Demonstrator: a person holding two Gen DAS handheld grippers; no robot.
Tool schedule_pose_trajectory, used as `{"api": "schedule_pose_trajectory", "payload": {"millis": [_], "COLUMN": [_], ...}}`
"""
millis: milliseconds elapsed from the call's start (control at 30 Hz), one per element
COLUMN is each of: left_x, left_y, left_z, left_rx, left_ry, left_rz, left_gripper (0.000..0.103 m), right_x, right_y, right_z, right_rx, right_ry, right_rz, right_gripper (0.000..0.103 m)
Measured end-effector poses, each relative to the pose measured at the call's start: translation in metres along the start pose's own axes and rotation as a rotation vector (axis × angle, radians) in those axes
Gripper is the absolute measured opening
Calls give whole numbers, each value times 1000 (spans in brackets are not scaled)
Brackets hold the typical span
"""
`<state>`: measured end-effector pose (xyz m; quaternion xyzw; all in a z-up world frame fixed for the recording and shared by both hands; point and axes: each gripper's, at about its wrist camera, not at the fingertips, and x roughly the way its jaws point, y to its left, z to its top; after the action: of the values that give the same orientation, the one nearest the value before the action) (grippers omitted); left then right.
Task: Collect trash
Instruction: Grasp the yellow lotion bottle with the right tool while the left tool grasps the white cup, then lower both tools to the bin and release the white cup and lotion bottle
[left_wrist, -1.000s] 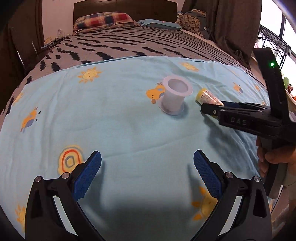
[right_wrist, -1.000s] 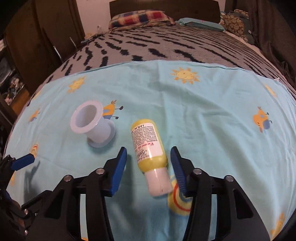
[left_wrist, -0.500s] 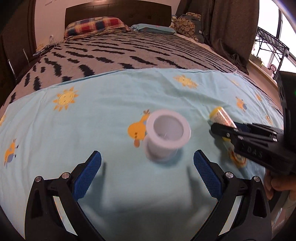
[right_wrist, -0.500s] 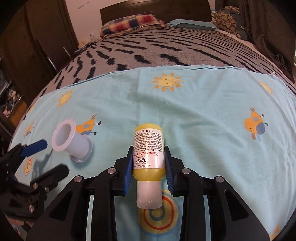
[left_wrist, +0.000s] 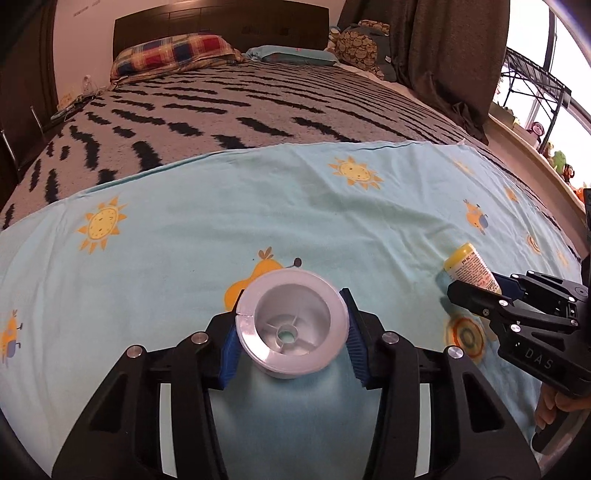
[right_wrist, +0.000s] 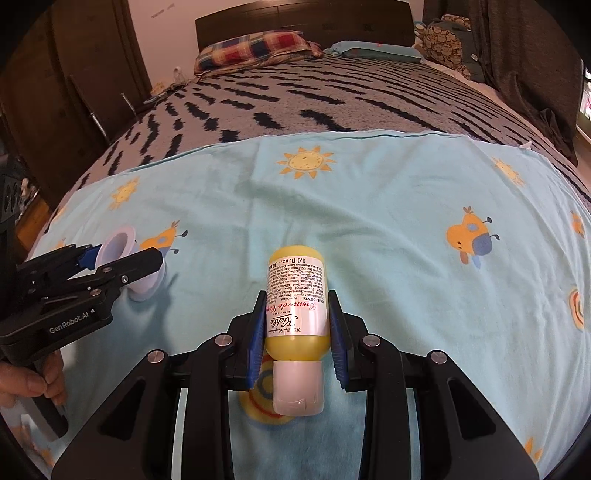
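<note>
Left claw: jaws closing, blue pads at either side of the white spool's upper flange; I could not tell whether they pressed yet. Spool stood upright on the sun-print sheet, just nearer me than the printed orange bird.

Right claw: pinched across the yellow bottle, which lay on the sheet right of the spool, white cap toward me.

Handling note, spool: I judged it best to close squarely on the flange and lift straight up, since a round rim could roll out of a skewed grip. Bottle: slick label, so a firm squeeze before lifting.

Surface: soft sheet over a zebra-patterned blanket, likely to give under pressure. Room: beyond the spool, plaid pillow, dark headboard, curtain at right.
</note>
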<state>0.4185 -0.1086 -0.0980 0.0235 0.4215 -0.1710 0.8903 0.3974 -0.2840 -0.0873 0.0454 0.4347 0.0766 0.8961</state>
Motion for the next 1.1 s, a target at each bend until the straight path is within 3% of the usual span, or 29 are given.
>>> {"api": "schedule_pose_trajectory", "payload": {"millis": [333, 667, 867, 1100], "left_x": [-104, -200, -230, -228], "left_y": [-13, -37, -52, -67], "left_z": [-43, -127, -182, -250], "left_rx": [40, 32, 50, 50], "left_ry": [-69, -112, -126, -80], "left_rz": [6, -48, -71, -89], "left_gripper": [45, 45, 45, 45], "right_x": [-81, -167, -193, -198], "right_y": [30, 60, 67, 75], "right_z": [-33, -101, -154, -224], "right_rx": [-36, -84, -85, -81], "right_ry": [-77, -139, -135, -98], "right_rz": [0, 2, 23, 61], "right_gripper": [32, 32, 32, 32]}}
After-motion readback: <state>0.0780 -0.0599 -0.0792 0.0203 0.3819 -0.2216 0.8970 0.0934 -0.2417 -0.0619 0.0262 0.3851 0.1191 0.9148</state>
